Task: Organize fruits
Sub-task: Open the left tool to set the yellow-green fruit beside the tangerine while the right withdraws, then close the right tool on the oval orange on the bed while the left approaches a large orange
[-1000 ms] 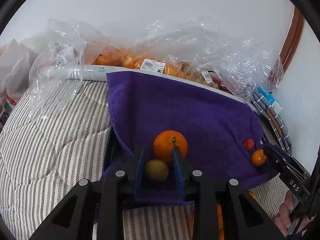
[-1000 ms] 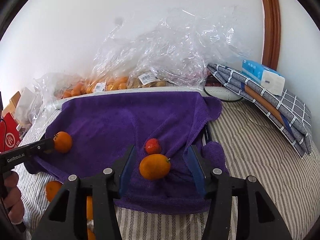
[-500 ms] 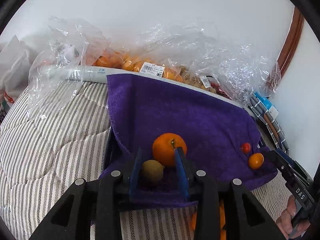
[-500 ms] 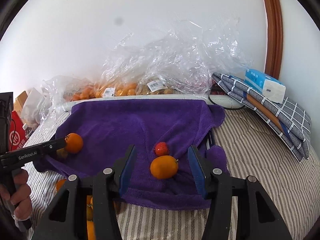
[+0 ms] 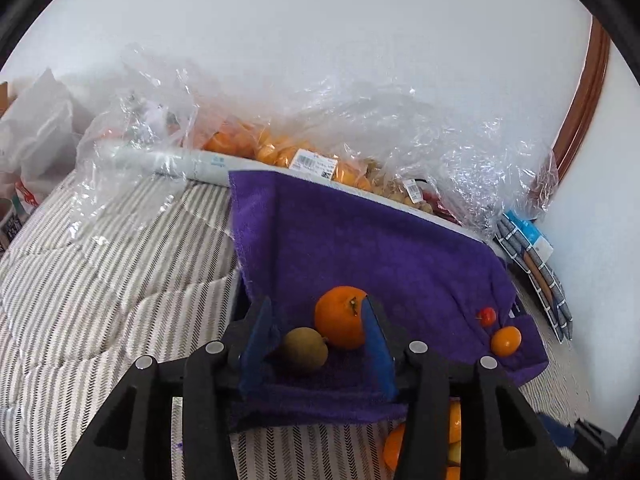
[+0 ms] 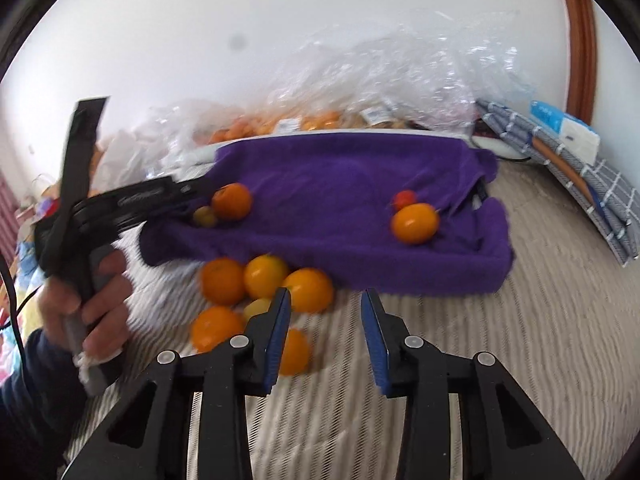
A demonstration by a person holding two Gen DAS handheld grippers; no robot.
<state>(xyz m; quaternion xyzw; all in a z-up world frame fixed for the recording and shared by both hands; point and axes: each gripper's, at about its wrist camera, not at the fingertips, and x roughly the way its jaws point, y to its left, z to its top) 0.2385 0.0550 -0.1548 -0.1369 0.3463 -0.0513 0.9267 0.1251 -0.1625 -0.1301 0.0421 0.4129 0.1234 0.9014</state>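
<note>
While sorting fruit onto the purple towel (image 5: 380, 248), I'm between picks.
Left hand-held gripper (image 5: 316, 344) spread around the small green fruit (image 5: 304, 350); right hand-held gripper (image 6: 325, 338) spread, empty, needs lowering toward the oranges (image 6: 266, 276) just ahead-left.

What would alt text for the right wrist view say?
The open right gripper hovers over striped bedding beside loose oranges. Beyond, a purple towel holds more fruit, where the left gripper reaches a kiwi.
</note>
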